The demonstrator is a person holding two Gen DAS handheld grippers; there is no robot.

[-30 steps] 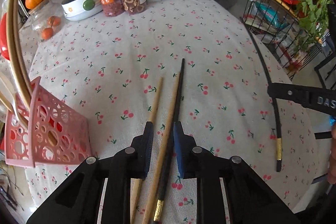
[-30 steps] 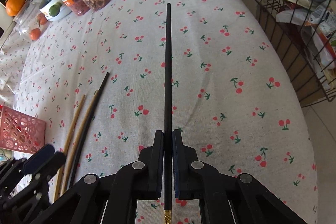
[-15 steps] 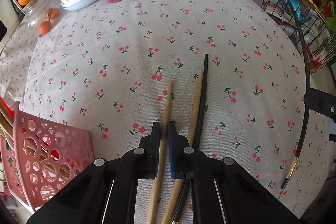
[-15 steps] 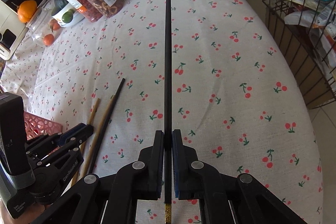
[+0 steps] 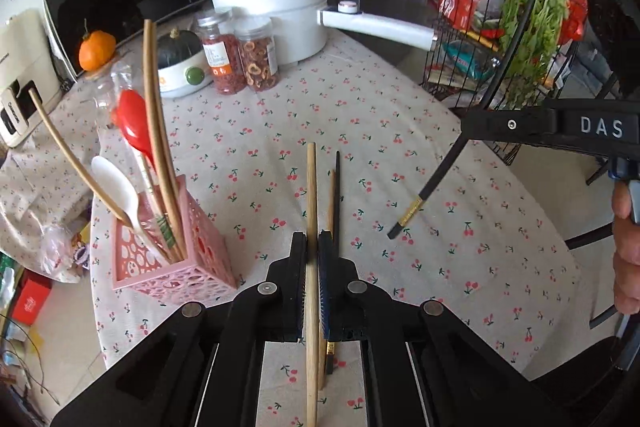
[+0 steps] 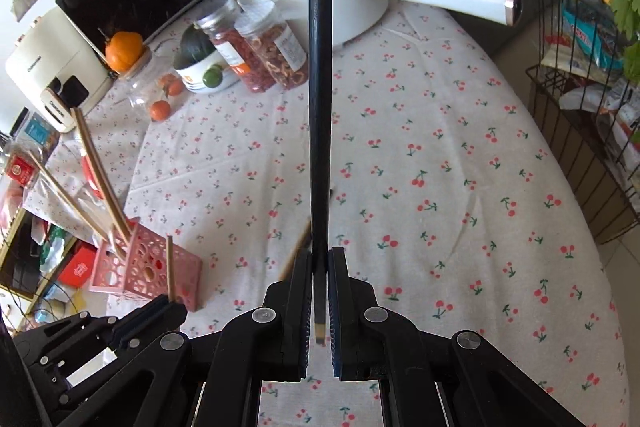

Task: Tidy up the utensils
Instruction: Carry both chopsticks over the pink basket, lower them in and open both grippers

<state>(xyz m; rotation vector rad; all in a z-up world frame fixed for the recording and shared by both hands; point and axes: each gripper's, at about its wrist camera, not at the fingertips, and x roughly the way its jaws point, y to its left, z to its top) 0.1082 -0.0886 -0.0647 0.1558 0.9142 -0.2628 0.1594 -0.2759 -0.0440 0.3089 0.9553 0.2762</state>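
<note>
Left wrist view shows my left claw [image 5: 313, 247] clamped near the butt of a light, stiff, slippery wooden chopstick [image 5: 311, 187] lifted off the table, right claw [image 6: 319, 259] pinching the black one [image 6: 320, 87].

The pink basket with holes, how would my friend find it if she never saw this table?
Start at the cherry-print tablecloth and go to its near left edge, away from the big white pot. There stands the pink basket, square, with round holes in its walls. It alone has utensils poking up from it: wooden chopsticks, a red spoon and a white spoon.
</note>
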